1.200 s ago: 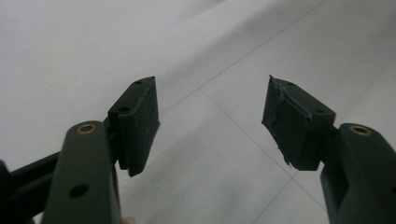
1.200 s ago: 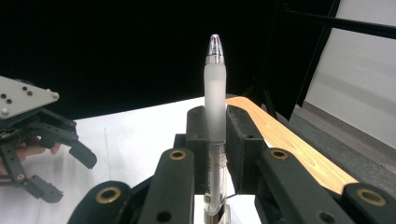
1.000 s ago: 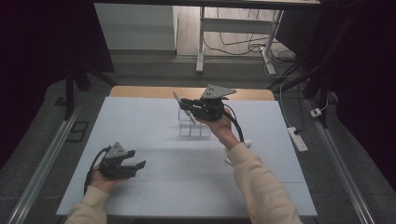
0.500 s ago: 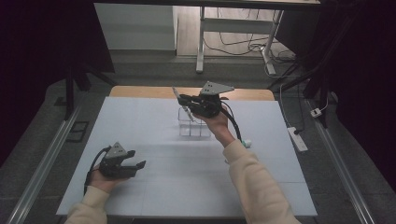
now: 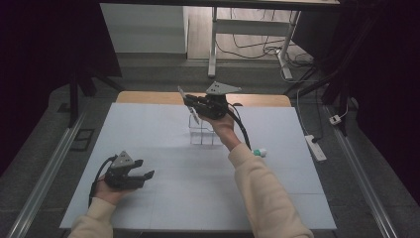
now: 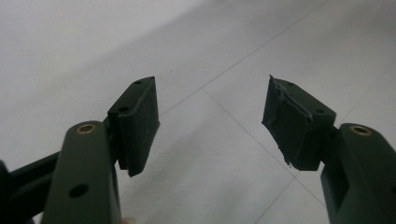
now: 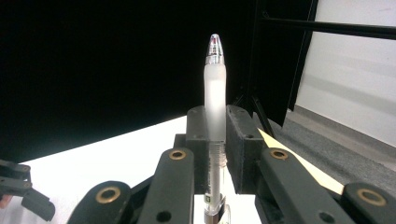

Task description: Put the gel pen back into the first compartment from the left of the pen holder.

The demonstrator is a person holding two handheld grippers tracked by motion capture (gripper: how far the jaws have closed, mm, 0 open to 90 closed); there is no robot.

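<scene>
Left gripper [image 5: 130,173]: nearest the person, low over the front left of the white table [image 5: 163,198]; in the left gripper view its jaws stand wide apart with only bare tabletop between the pads [image 6: 137,121], so it is released and idle.

Right gripper [image 5: 198,105]: farther out, lifted above the middle back of the table; it is clenched on a pen [image 7: 215,107], pinched at the frosted grip, with the clear tip pointing away from the hand.

Pen's place: held in the air, just over and behind the clear holder [image 5: 202,133], not inside it as far as the high view lets me tell.

Holder: a small transparent rack standing on the table below the right hand; whether anything sits in it I cannot tell.

Small white and green item [image 5: 259,152]: lies on the table right of the sleeve, well apart from the holder; too small to name.

Progress, as a judgement: the pen is picked up and carried; what looks left is lowering it into the holder and letting go.

View differences: the right gripper view shows the squeeze on the pen and its spring inside the clear barrel, where the high view gives a pale sliver [image 5: 182,94]. The high view alone places the pen relative to the holder.
</scene>
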